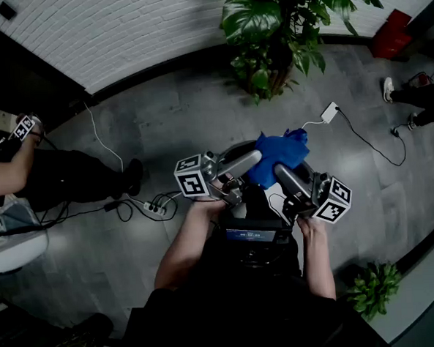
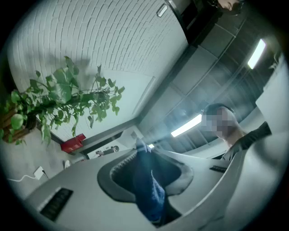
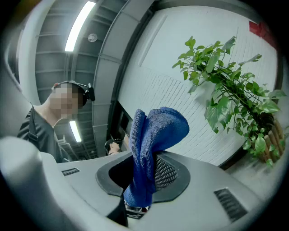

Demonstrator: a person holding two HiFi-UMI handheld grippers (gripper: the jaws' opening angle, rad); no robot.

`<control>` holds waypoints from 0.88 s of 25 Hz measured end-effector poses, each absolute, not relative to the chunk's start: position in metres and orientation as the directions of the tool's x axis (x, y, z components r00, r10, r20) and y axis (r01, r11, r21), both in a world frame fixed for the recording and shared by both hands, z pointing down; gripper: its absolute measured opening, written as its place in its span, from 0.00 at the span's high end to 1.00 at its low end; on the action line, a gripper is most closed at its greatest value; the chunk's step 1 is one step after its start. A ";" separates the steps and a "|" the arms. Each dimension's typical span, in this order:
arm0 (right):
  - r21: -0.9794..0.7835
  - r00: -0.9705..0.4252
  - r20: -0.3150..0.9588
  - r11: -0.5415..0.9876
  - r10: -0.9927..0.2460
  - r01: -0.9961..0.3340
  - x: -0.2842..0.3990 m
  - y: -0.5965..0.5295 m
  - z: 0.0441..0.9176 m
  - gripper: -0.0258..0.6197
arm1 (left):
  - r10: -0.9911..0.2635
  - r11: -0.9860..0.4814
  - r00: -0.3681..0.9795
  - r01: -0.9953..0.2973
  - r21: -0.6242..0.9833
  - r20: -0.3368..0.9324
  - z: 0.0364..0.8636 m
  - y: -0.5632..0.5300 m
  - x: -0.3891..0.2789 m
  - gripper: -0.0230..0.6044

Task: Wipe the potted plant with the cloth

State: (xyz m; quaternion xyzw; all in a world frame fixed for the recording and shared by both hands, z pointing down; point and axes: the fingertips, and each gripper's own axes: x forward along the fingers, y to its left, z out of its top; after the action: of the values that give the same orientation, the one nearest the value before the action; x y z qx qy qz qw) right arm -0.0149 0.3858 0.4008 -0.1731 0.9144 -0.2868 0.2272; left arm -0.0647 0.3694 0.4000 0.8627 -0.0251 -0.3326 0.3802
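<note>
The blue cloth hangs bunched in the air in front of the person, at about 12 o'clock from their hands and held between both grippers. The left gripper is clamped tight on one edge of it; its own view shows a thin fold of the fabric pinched between closed jaws. The right gripper grips the other side, and in its view a thick fold stands up out of the jaws and curls over at the top. The two grippers point inward toward each other, and both tilt upward.

The potted plant stands on the grey floor at 12 o'clock, well beyond the cloth, against a white brick wall. A white charger with its cable lies at 1 o'clock, and a red box sits further out the same way. A power strip lies at 9 o'clock, with a second person beyond it. A small plant sits at 4 o'clock.
</note>
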 end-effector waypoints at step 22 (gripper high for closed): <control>-0.466 -0.794 -0.144 0.748 -0.591 -0.472 0.133 0.104 0.420 0.79 | -0.720 -0.542 0.688 -0.475 0.694 -0.092 0.439 0.117 -0.073 0.59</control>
State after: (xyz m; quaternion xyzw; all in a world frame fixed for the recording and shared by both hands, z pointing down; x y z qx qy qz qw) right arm 0.1333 0.1043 0.4204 -0.2875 0.9240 -0.2077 0.1427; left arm -0.0734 0.1171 0.4392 0.8580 -0.3480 -0.1866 0.3285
